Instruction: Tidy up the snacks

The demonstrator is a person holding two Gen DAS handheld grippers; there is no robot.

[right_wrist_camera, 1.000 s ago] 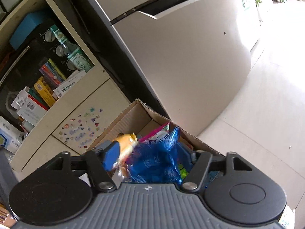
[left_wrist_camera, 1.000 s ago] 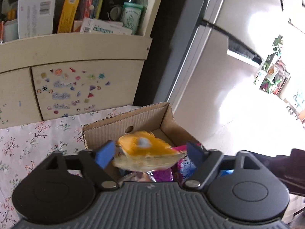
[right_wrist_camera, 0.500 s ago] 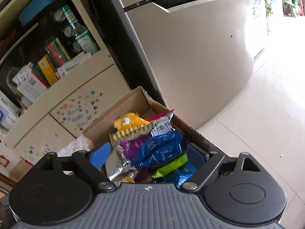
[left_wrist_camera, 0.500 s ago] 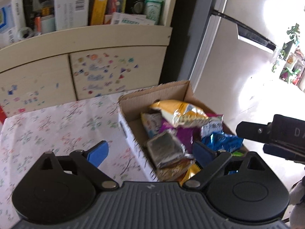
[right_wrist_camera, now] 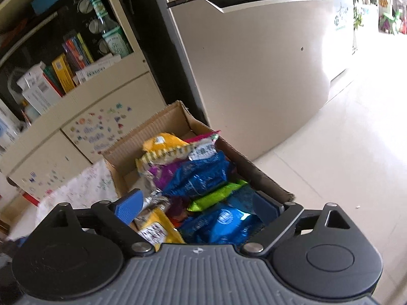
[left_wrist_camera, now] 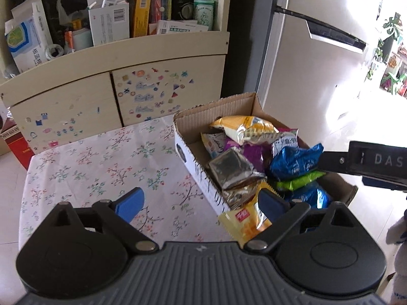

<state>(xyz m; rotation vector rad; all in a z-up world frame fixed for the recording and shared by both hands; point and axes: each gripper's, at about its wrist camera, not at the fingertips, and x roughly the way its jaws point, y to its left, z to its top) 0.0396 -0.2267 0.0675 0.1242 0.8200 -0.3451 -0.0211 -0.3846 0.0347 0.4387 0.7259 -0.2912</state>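
Observation:
A cardboard box [left_wrist_camera: 189, 157] stands at the right edge of a floral-cloth table [left_wrist_camera: 89, 167] and holds several snack packets. An orange-yellow packet [left_wrist_camera: 244, 128] lies on top at the far end, with a silver packet [left_wrist_camera: 232, 171] and a blue packet [left_wrist_camera: 292, 164] nearer. My left gripper [left_wrist_camera: 201, 203] is open and empty, above the table beside the box's near corner. My right gripper [right_wrist_camera: 197, 204] is open and empty, just above the box's near end [right_wrist_camera: 267, 180], over blue [right_wrist_camera: 201, 175] and green [right_wrist_camera: 216, 195] packets. Its body shows in the left wrist view [left_wrist_camera: 368, 162].
A cream cabinet [left_wrist_camera: 114, 81] with stickers stands behind the table, its shelf crowded with boxes and a bottle [left_wrist_camera: 203, 12]. A fridge [right_wrist_camera: 254, 63] stands right of the box. A yellow packet [left_wrist_camera: 244, 222] hangs over the box's near corner.
My left gripper let go of the orange-yellow packet into the box and my right let go of the blue one. Both opened and pulled back from the box.

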